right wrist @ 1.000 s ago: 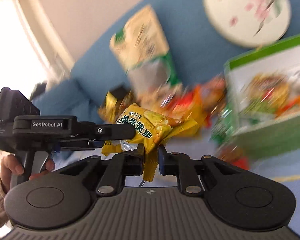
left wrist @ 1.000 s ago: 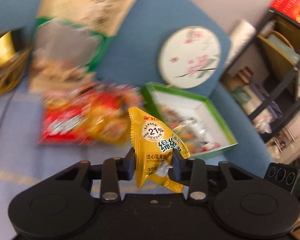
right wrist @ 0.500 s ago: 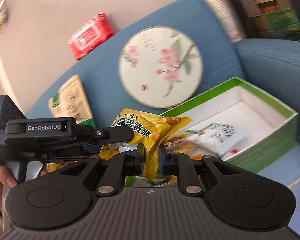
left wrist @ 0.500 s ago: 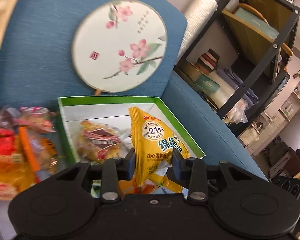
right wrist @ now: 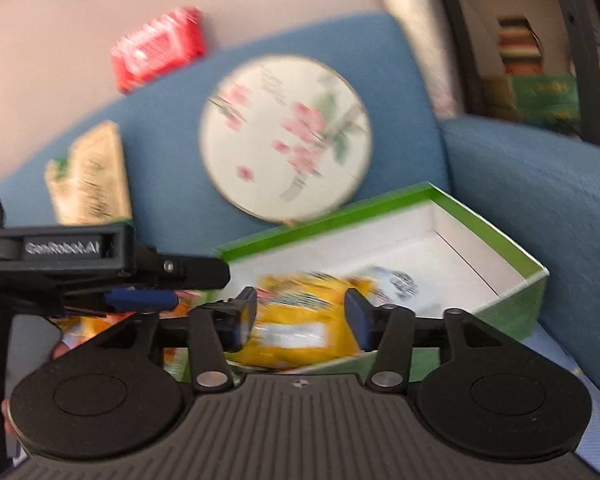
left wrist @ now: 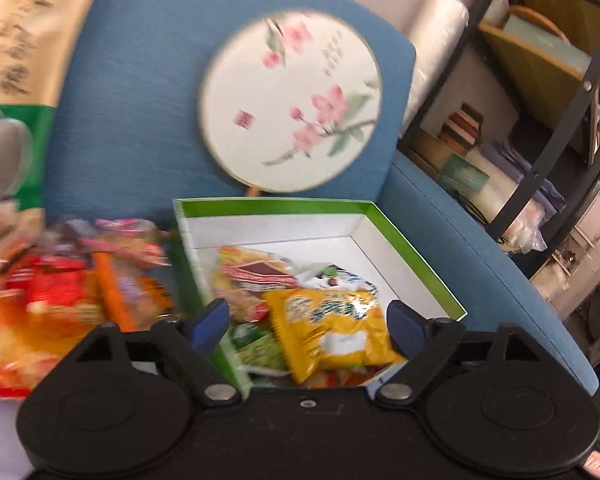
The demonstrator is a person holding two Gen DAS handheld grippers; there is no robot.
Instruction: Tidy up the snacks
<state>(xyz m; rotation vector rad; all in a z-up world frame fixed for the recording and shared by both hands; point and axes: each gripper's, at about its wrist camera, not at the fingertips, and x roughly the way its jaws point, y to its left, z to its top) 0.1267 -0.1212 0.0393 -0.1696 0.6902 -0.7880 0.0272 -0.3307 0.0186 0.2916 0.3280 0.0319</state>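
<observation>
Blue sofa [left wrist: 148, 92] carries everything. Green box [left wrist: 268, 203] with a white inside sits on the seat at the right end, against the armrest, its back edge close under a round painted fan [left wrist: 292, 100] that leans on the backrest. Left gripper [left wrist: 308, 322] over the box's near edge, jaws opening, spread wide; a yellow snack packet [left wrist: 332, 328] lies in the box between the fingers but the pads are off it, released. Under and beside it in the box: a green packet [left wrist: 256, 344] and a red-and-yellow packet [left wrist: 252, 276]. Right gripper [right wrist: 300, 316] at the box's near left corner, jaws opening too, clear of the blurred yellow packet [right wrist: 300, 320] seen between them. Loose heap of red and orange snack bags [left wrist: 60, 300] on the seat, left of the box. Tall beige bag [right wrist: 88, 176] leans on the backrest at the left.
</observation>
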